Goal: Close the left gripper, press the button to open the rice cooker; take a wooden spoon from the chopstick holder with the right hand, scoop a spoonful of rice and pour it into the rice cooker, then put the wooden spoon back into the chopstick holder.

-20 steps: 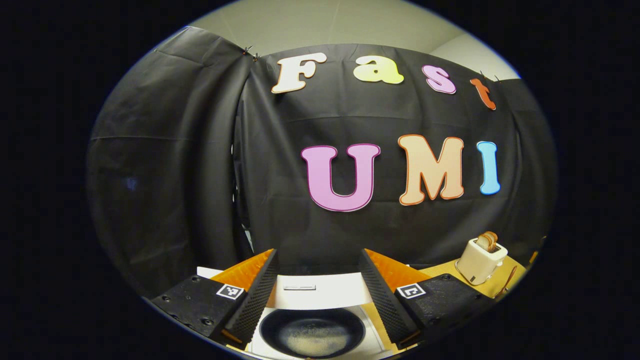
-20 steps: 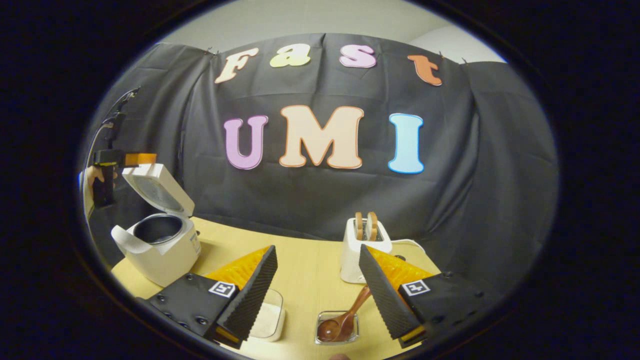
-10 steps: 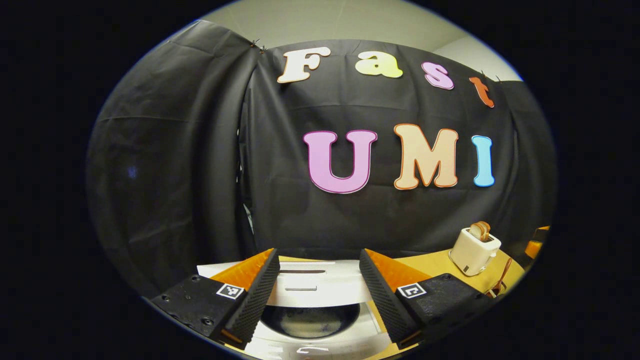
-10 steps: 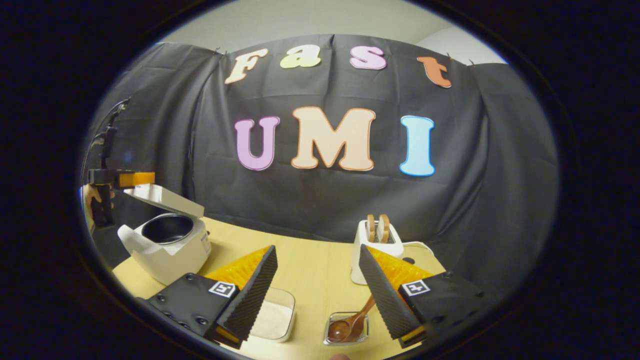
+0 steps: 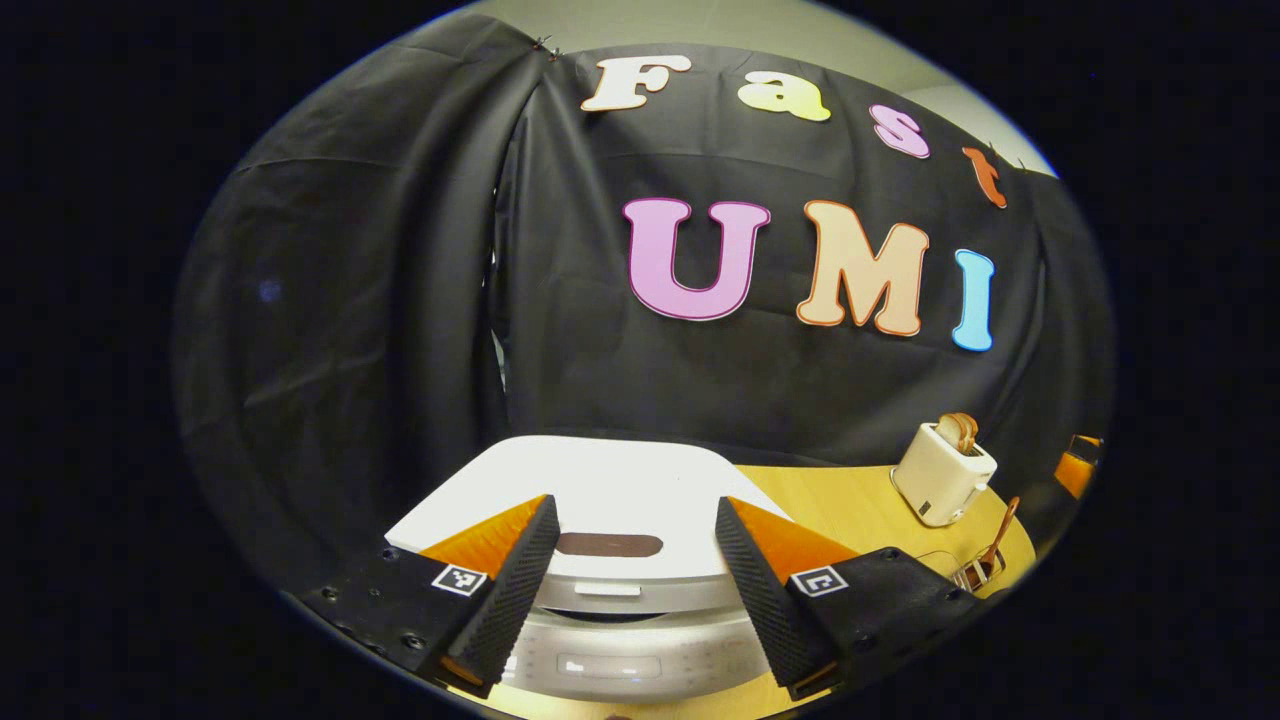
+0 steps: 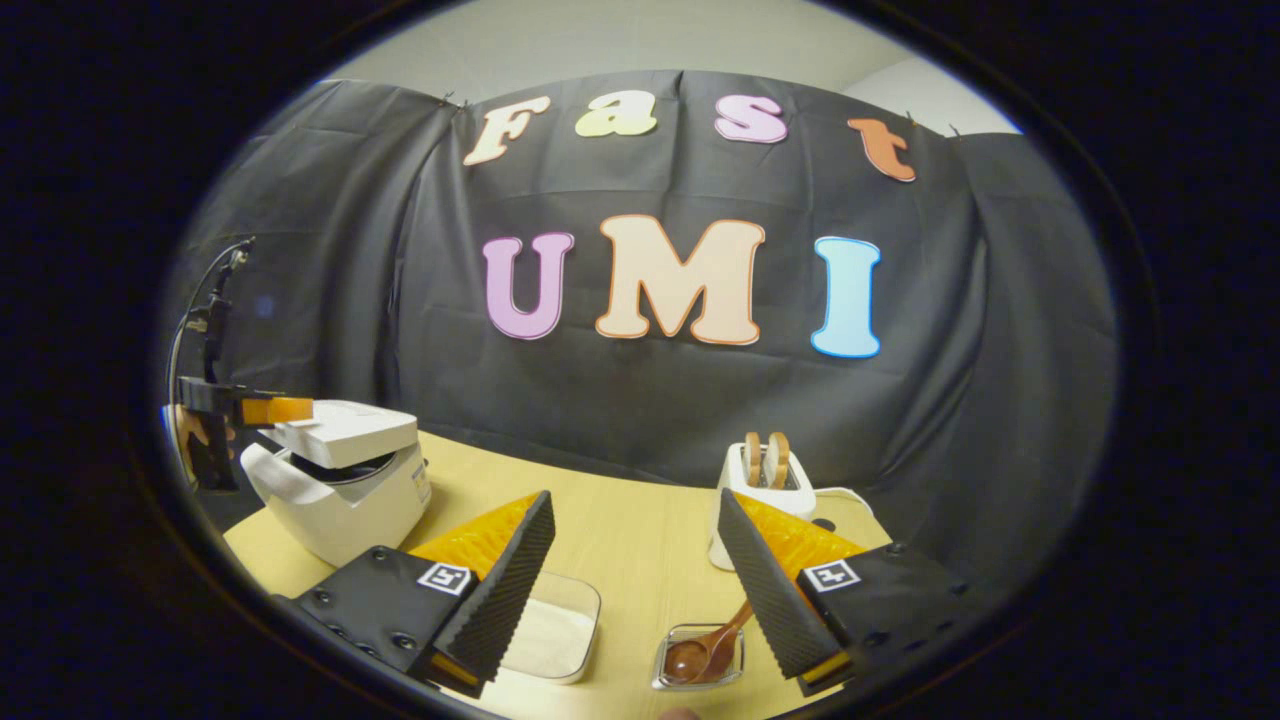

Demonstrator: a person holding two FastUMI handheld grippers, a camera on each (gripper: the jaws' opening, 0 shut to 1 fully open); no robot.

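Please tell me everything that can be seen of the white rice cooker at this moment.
The white, rounded plastic rice cooker stands at the left end of the light wooden table. Its flat hinged lid is lowered almost fully, with a dark gap left along the front. In the left gripper view the lid shows a dark oval inset, a latch tab below it, and a grey control panel on the body. The left hand-held gripper, open, is at the lid's edge; contact cannot be told.

One rice cooker (image 6: 340, 480), one toaster (image 6: 766, 487), one wooden spoon (image 6: 708, 648), one rice container (image 6: 556, 630), two grippers.
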